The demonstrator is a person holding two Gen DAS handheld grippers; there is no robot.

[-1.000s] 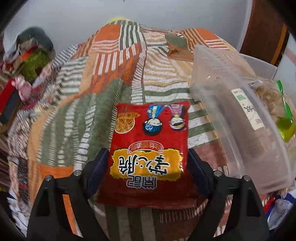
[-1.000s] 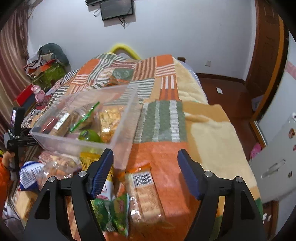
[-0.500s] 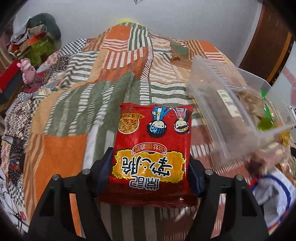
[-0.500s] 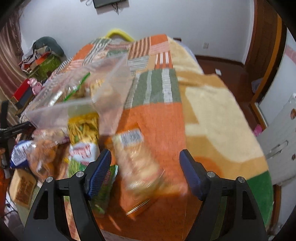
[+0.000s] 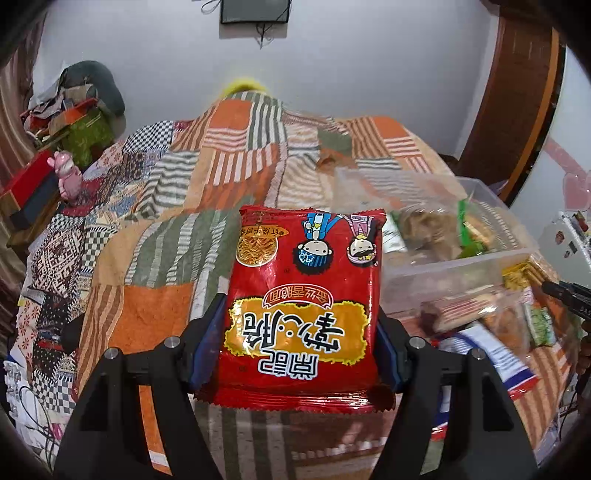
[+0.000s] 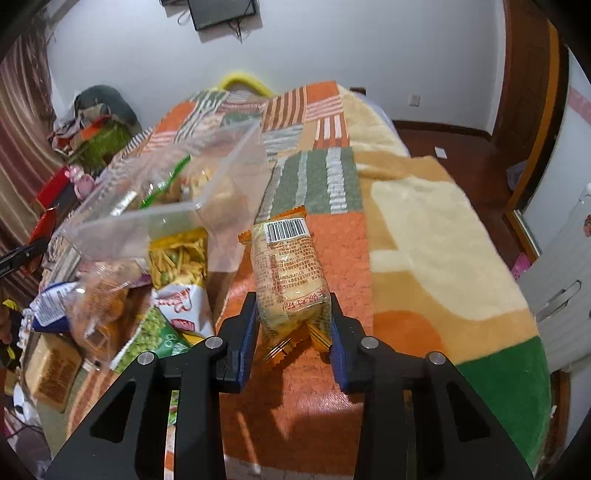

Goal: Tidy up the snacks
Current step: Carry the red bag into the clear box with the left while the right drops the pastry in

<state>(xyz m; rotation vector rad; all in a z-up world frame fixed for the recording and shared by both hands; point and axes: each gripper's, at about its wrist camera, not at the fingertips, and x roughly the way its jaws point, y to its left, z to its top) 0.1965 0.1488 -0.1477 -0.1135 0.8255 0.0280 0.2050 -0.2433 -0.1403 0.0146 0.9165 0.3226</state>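
A home bedroom — patchwork-quilted bed [image 5: 236,173], wall-mounted TV [image 6: 221,13].

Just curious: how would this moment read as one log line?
left gripper: shut on red noodle packet | right gripper: shut on biscuit pack | clear bin: part-filled

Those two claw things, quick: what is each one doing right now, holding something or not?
Left gripper: shut on the red noodle packet.
Right gripper: shut on the clear biscuit pack.
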